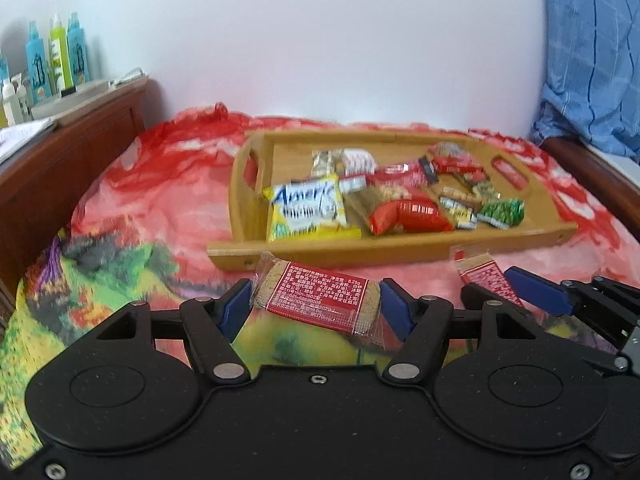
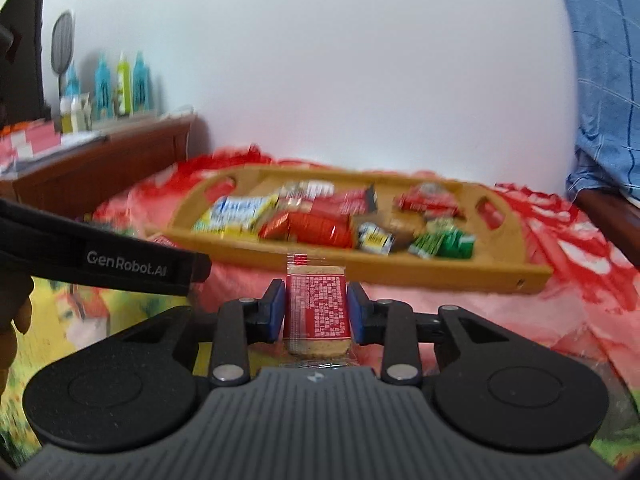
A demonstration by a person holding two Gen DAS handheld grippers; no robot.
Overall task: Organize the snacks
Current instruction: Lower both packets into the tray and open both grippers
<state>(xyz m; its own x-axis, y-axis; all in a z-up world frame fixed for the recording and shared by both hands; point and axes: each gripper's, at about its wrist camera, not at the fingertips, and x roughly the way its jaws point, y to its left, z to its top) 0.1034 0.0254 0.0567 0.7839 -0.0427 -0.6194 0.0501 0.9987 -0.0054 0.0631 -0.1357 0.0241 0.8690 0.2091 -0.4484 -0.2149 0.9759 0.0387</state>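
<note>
Snacks are being gathered: each gripper, left (image 1: 316, 306) and right (image 2: 317, 310), is clamping a biscuit packet just before the wooden tray (image 1: 256, 254); next, releasing inside it.

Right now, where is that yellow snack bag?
In the left wrist view, the yellow snack bag lies at the left end of the wooden tray, beside a red packet.

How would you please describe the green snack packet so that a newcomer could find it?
Find the wooden tray on the red bedspread. Look at its front right corner, beside a small yellow-and-black packet. The green packet is the only green wrapper among red and yellow ones.
</note>
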